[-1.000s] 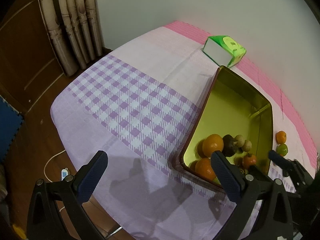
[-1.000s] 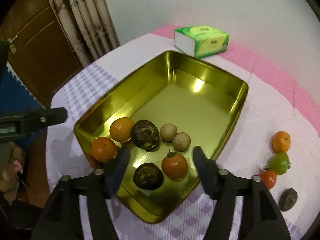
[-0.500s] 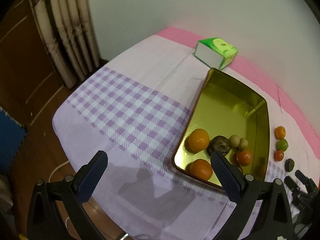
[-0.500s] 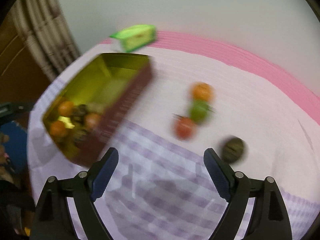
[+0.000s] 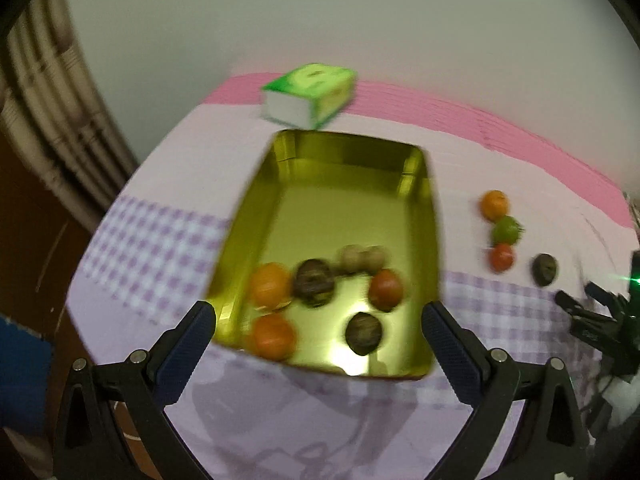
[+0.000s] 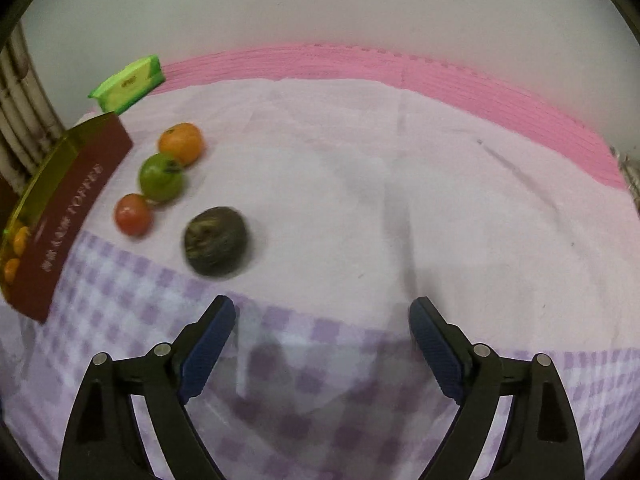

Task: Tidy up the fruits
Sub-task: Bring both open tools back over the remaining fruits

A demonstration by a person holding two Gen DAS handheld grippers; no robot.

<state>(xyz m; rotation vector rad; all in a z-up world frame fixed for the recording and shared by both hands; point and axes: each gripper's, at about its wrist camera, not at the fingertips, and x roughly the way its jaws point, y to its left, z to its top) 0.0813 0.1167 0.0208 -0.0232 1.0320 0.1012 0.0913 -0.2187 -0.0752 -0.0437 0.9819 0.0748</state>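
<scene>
Counting by the tin (image 5: 434, 240), seven fruits are stowed and four left out; both grippers (image 6: 322, 320) (image 5: 318, 330) are spread empty, the right's jaws opening.

Seven fruits in gold tin (image 5: 434, 216), four fruits (image 6: 216, 240) outside

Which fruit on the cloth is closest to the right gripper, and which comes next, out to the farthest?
1. Dark fruit, just ahead, left of centre.
2. Red fruit, further left.
3. Green fruit, behind the red one.
4. Orange fruit, farthest back.
</scene>
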